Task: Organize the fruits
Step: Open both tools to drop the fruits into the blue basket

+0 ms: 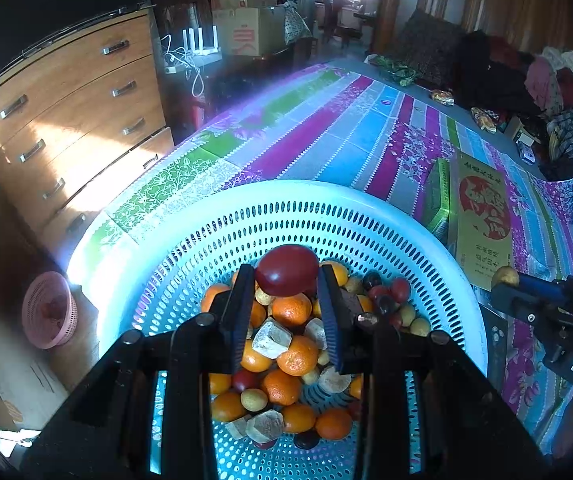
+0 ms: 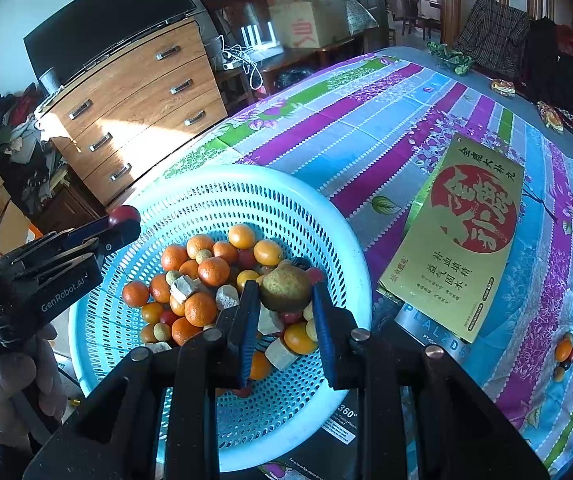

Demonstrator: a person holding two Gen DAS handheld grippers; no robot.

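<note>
A light blue perforated basket (image 1: 270, 200) (image 2: 246, 184) holds several oranges (image 1: 291, 310) (image 2: 213, 271), small red and yellow fruits and pale cubes (image 1: 271, 338). My left gripper (image 1: 286, 276) is shut on a dark red round fruit (image 1: 287, 270) above the pile; it shows at the left of the right wrist view (image 2: 124, 216). My right gripper (image 2: 285, 290) is shut on a yellow-green fruit (image 2: 286, 289) above the basket; it shows at the right of the left wrist view (image 1: 504, 277).
The basket sits on a striped floral cloth (image 2: 366, 120). A gold box with a red seal (image 2: 462, 232) lies right of it. A few small fruits (image 2: 564, 350) lie on the cloth. A pink basket (image 1: 48, 310) sits low at left, near a wooden dresser (image 1: 78, 112).
</note>
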